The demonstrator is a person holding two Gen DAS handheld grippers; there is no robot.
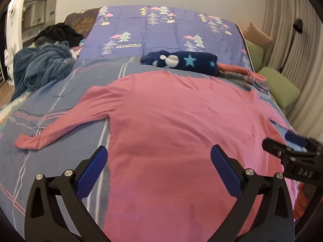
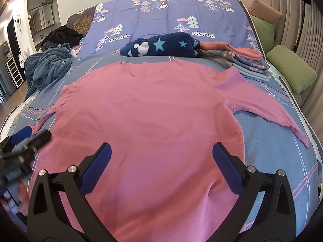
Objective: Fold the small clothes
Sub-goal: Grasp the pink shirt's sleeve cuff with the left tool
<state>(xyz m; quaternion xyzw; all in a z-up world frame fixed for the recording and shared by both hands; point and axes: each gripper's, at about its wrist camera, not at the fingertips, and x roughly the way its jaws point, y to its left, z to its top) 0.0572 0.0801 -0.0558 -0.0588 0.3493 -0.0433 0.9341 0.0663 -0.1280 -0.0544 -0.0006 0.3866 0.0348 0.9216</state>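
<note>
Scene: a pink top (image 1: 171, 125) is seen spread flat, front down or up cannot be told, on a bed (image 1: 60, 92) covered by a striped blue sheet.

Top: its body is laid lengthwise toward the far end of the bed, with one long sleeve (image 1: 60, 125) stretched out to the left and the other sleeve (image 2: 268, 111) angled out to the right.

Left gripper (image 1: 159, 173): it is held low over the near hem at the top's left side, its blue-padded fingers (image 1: 92, 171) spread wide apart with nothing between them; one pad is seen over the sheet, the other over the pink cloth.

Right gripper (image 2: 161, 169): it is held over the near hem toward the top's right side, its fingers (image 2: 228, 169) likewise spread wide and nothing pinched.

Beyond the top: a navy star-print bundle (image 2: 161, 46) is seen lying just past the neckline, with a stack of folded clothes (image 2: 242, 60) beside it on the right.

Left edge of bed: a heap of blue and dark clothes (image 1: 44, 60) is piled up.

Right of bed: green cushions (image 2: 290, 74) are lined up against a curtain (image 1: 292, 30).

Head of bed: a purple cover (image 1: 161, 30) printed with trees is laid.
</note>
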